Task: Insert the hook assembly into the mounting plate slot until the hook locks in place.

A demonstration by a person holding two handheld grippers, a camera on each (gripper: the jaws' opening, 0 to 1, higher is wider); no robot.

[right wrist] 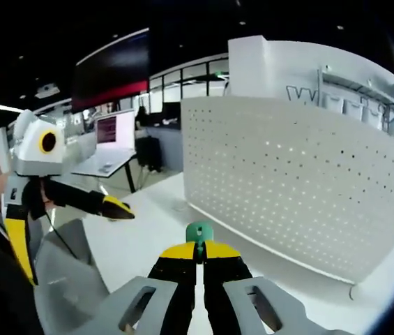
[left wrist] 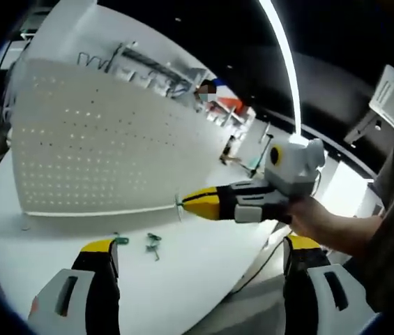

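From the right gripper view I see my right hand-held gripper (right wrist: 199, 252) with its yellow-tipped jaws pressed together on a small green hook (right wrist: 199, 232), whose rounded green head stands up just past the jaw tips. Ahead of it and to the right stands the white pegboard (right wrist: 301, 174), an upright perforated panel with regular rows of small holes, resting on the white worktop (right wrist: 148, 237). The hook is near the board's lower edge but apart from it; I see no contact.

In the left gripper view my left hand-held gripper (left wrist: 200, 255) has its jaws spread wide, with nothing between them. It hangs over the worktop (left wrist: 183, 279), well back from the pegboard (left wrist: 99, 139). Two more small green hooks (left wrist: 153, 241) lie loose on the worktop just ahead of the left jaw, one close to its tip (left wrist: 120, 241).

In that same view the right hand-held gripper (left wrist: 200, 202) comes in from the right, held in a hand (left wrist: 315, 220), its yellow tip just beside the pegboard's near bottom corner. A thin bit of wire shows at that tip; I cannot tell whether it touches the board.
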